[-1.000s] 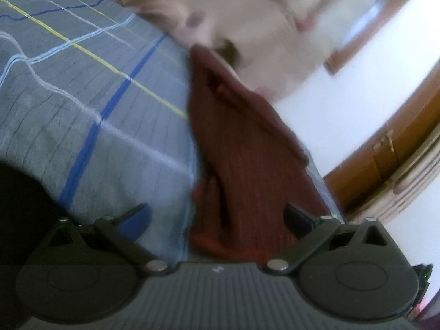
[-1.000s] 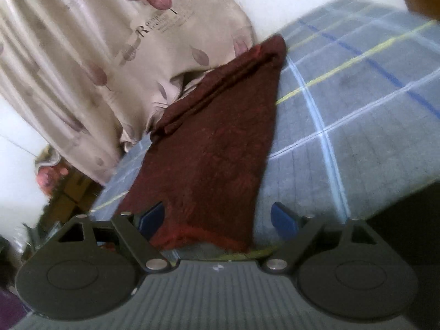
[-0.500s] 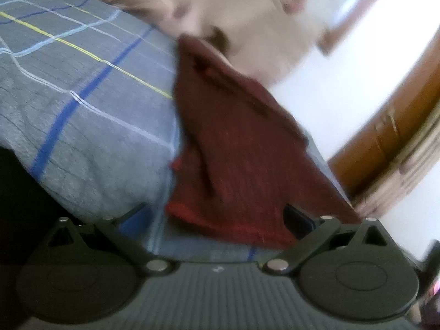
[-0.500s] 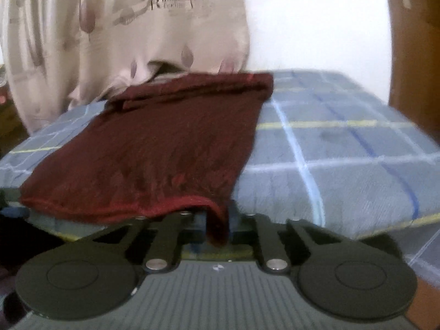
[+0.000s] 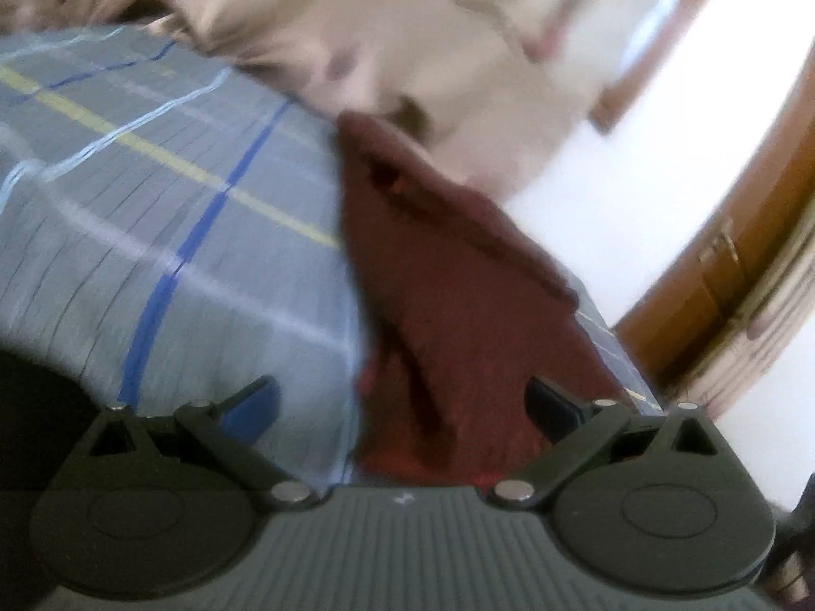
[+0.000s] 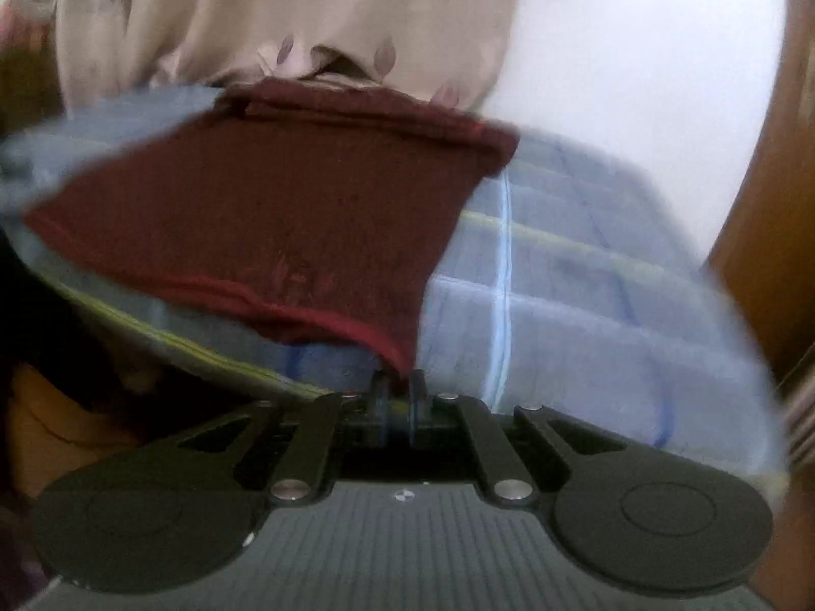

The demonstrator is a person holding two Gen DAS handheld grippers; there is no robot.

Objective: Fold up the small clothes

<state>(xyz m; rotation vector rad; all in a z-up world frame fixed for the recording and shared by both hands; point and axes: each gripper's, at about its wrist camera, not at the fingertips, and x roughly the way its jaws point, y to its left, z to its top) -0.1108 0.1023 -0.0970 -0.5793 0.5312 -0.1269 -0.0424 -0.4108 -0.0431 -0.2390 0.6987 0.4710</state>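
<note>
So the big change: a second ago the right gripper (image 6: 397,382) is wide open with the near hem of the cloth (image 6: 285,203) sitting between its fingers, and now it's clamped down on the near right corner of that hem. The jaws closed within that second and the red edge runs straight into them, pulled up a little off the bed (image 6: 586,305). The view has also swung round, so the wrist has clearly rolled while grabbing.

The left gripper (image 5: 402,407) hasn't closed at all. It's as wide open as before, fingers either side of the cloth's near end in the left view, gripping nothing. That picture is pretty smeared, so I can't say if the pads touch fabric, but I doubt it.

What it means for the fold: one corner is secured, the other isn't. The maroon cloth lies lengthwise on the checked bed, far end up against the curtain (image 6: 305,25). My guess is the left needs its corner before anything gets lifted over.

Writing-wise: nothing readable now. The curtain print is too blurred.
</note>
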